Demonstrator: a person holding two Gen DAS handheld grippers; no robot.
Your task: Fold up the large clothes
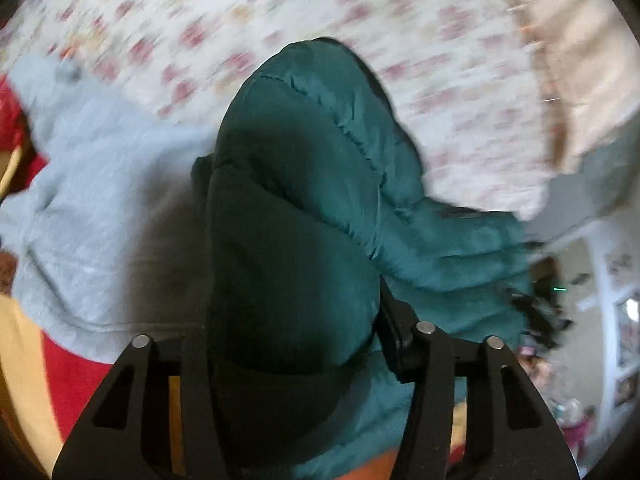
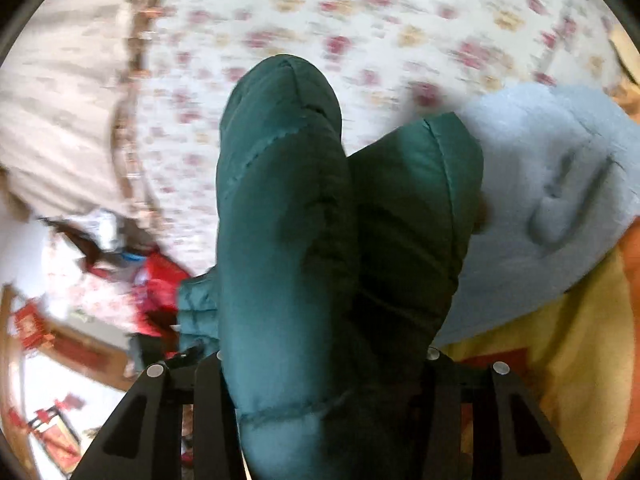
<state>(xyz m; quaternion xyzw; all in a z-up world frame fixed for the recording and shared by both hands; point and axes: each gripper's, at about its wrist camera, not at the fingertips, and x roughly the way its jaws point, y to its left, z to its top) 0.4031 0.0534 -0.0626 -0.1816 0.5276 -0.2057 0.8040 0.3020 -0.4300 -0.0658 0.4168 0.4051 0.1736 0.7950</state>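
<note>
Right now, both the left gripper (image 1: pixel 296 344) and right gripper (image 2: pixel 320 360) are clutching the puffy teal jacket (image 1: pixel 304 200) above the floral bed (image 1: pixel 240 12), a grey sweatshirt (image 1: pixel 92 208) lying at nine o'clock.

Floral bedsheet (image 1: pixel 248 20), white with red and yellow blooms, blurred; beige frilled pillow (image 1: pixel 576 92) at its edge; yellow and red blanket (image 2: pixel 560 360) near the camera; red cloth (image 1: pixel 76 364); white shelf unit (image 1: pixel 616 320) with small items, indistinct
</note>
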